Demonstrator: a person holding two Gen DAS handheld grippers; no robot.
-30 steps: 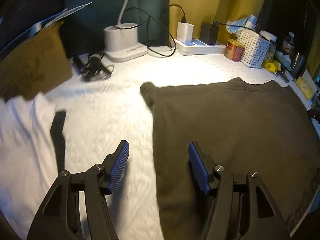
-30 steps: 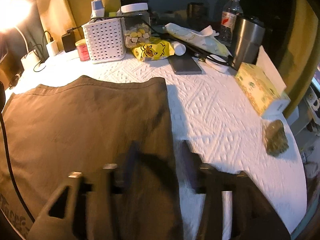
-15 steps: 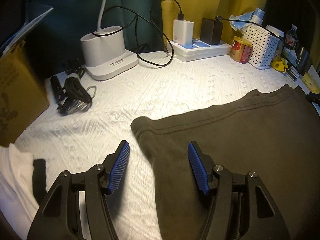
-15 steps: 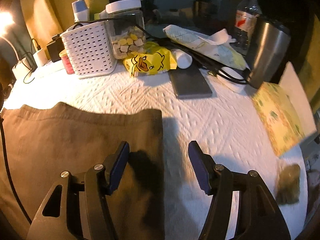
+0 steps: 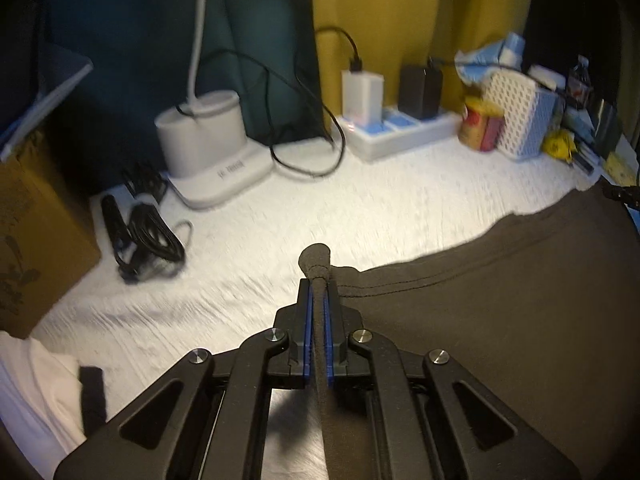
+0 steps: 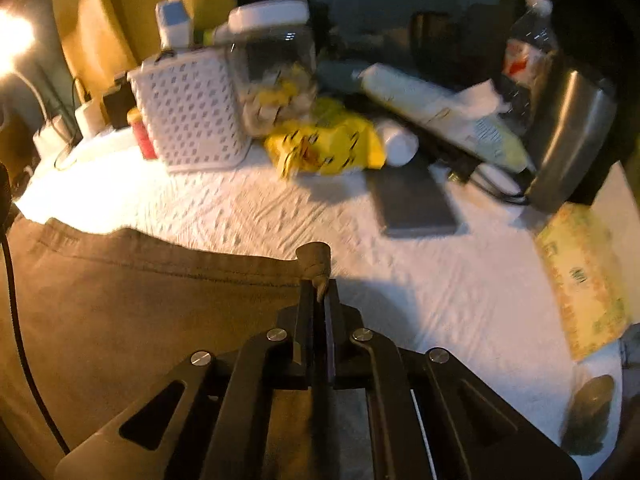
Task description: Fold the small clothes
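A dark olive-brown garment (image 5: 500, 320) lies flat on the white textured table cover (image 5: 360, 208). My left gripper (image 5: 318, 284) is shut on the garment's far left corner, and a pinched tuft of fabric sticks out past the fingertips. In the right wrist view the same garment (image 6: 140, 312) spreads to the left. My right gripper (image 6: 318, 286) is shut on its far right corner, with a small tuft of cloth showing past the tips.
Left view: a white lamp base (image 5: 208, 148), a coiled black cable (image 5: 144, 236), a cardboard box (image 5: 36, 240), a power strip (image 5: 396, 128), a white cloth (image 5: 36, 392). Right view: a white basket (image 6: 188, 112), a yellow bag (image 6: 328, 144), a grey tablet (image 6: 412, 200), a steel tumbler (image 6: 572, 140), a tissue box (image 6: 584, 280).
Both grippers moved forward to the garment's far corners and closed on them. Half a second ago both were open above the cloth.
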